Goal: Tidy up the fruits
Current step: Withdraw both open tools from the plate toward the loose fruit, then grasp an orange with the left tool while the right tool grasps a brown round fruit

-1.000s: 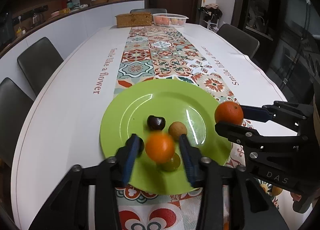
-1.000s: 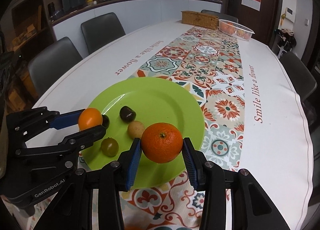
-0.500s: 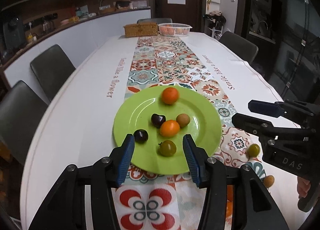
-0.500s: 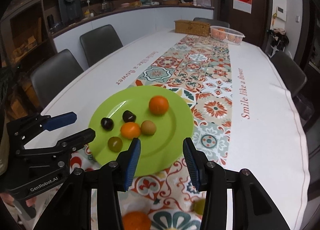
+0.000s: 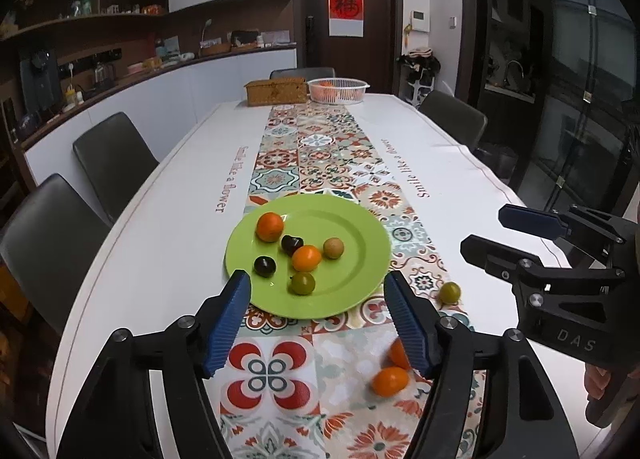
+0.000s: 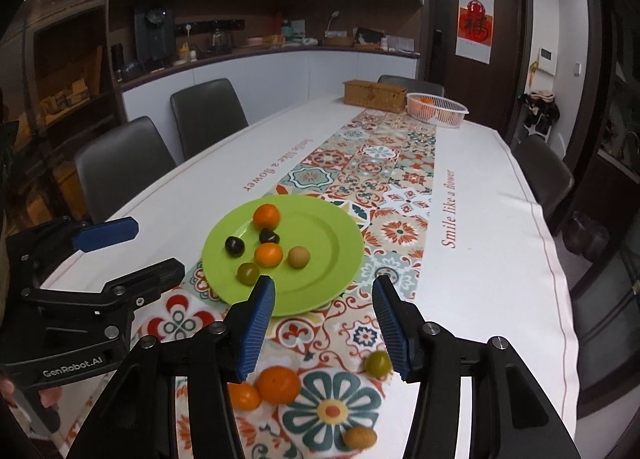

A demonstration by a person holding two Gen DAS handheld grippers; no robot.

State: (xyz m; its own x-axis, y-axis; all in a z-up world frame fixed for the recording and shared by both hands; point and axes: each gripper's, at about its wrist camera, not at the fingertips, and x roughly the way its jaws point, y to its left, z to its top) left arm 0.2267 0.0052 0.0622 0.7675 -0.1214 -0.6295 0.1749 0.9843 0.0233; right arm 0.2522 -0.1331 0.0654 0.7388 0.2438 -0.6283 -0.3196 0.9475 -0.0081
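Here both grippers — left gripper (image 5: 317, 323) and right gripper (image 6: 323, 325) — are opening with nothing between their jaws; six fruits sit on the green plate (image 5: 360, 259), four more lie on the surface (image 6: 500, 259) nearby.

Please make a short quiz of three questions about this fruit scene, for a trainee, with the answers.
1. How many fruits lie on the green plate?
2. True or false: the left hand-held gripper holds an orange.
3. Where is the white basket? A) beside the plate B) at the far end of the table C) on a chair

Key: 1. Six. 2. False: its jaws are opening with nothing between them. 3. B.
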